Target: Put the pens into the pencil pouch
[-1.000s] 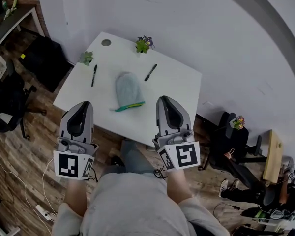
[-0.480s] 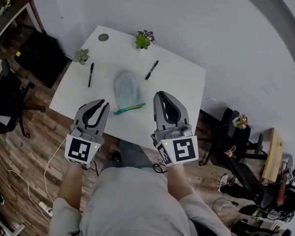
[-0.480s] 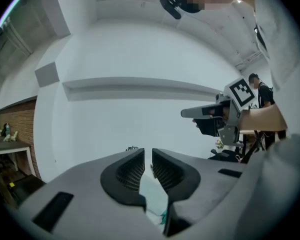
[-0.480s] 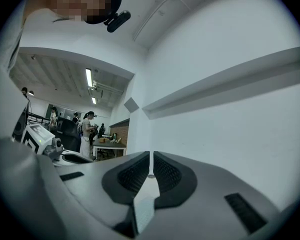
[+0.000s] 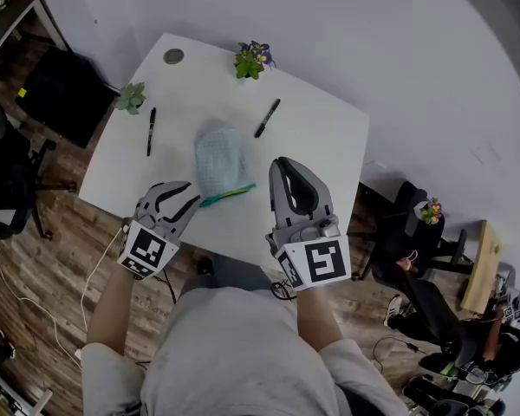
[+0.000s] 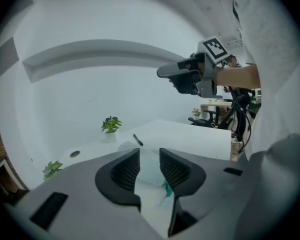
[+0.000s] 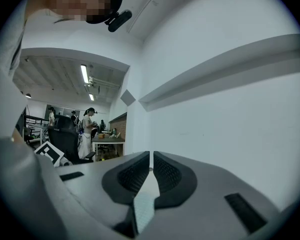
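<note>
The pale blue mesh pencil pouch [image 5: 219,156] with a green zip edge lies mid-table on the white table [image 5: 329,146]. One black pen [image 5: 151,131] rests to its left, another black pen [image 5: 267,118] to its upper right. My left gripper [image 5: 189,194] hovers at the table's near edge, just left of the pouch; its jaws have just been opening and nothing is between them. Through that gap [image 6: 149,154] the pouch [image 6: 150,173] shows ahead, with the far pen [image 6: 138,140] beyond. My right gripper [image 5: 282,164] is shut, empty, right of the pouch, aimed level at the wall [image 7: 151,156].
Two small potted plants [image 5: 131,98] [image 5: 252,59] and a round grommet [image 5: 173,56] sit along the table's far side. Office chairs [image 5: 9,189] [image 5: 407,241] stand on the wood floor at both sides. A white wall rises behind the table. People stand far off in the right gripper view.
The left gripper has dropped toward the table's near edge, tipped downward, and its jaws have parted. The right gripper has edged forward and a little lower, still shut.
</note>
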A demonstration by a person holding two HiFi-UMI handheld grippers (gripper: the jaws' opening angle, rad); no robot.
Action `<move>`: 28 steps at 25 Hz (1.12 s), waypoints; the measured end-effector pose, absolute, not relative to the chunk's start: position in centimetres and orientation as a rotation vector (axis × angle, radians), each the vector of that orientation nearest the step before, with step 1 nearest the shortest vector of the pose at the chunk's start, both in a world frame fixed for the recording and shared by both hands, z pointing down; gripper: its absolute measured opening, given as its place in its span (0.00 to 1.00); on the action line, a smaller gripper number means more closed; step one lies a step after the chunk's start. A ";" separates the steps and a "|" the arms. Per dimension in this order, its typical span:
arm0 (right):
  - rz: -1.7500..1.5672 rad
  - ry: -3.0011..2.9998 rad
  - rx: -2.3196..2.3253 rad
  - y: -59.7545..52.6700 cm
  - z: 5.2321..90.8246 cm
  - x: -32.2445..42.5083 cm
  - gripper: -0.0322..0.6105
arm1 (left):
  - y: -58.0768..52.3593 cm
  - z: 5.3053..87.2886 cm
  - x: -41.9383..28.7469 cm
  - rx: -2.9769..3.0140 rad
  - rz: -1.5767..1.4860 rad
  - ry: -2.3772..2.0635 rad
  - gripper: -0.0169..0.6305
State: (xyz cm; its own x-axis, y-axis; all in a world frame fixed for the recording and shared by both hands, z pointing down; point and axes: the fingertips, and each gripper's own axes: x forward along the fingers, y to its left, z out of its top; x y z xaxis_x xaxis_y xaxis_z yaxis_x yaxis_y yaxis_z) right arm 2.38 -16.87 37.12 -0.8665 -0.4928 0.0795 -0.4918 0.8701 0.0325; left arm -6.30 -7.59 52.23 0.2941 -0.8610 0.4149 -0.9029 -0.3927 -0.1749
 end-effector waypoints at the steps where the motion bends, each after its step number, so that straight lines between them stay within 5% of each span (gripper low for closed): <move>1: -0.007 -2.952 0.779 -17.1 37.4 2.3 0.11 | -7.7 53.2 -6.1 2.460 0.736 -1.633 0.24; 11: 0.056 -2.927 0.755 -19.1 39.4 1.8 0.11 | -8.4 60.2 -3.5 2.554 1.104 -1.257 0.42; 23: 0.095 -2.891 0.782 -20.6 41.0 3.6 0.11 | -10.3 64.6 -3.3 2.499 1.188 -1.196 0.42; 28: 0.097 -2.882 0.784 -21.2 41.2 3.8 0.11 | -11.0 65.1 -3.1 2.486 1.223 -1.242 0.25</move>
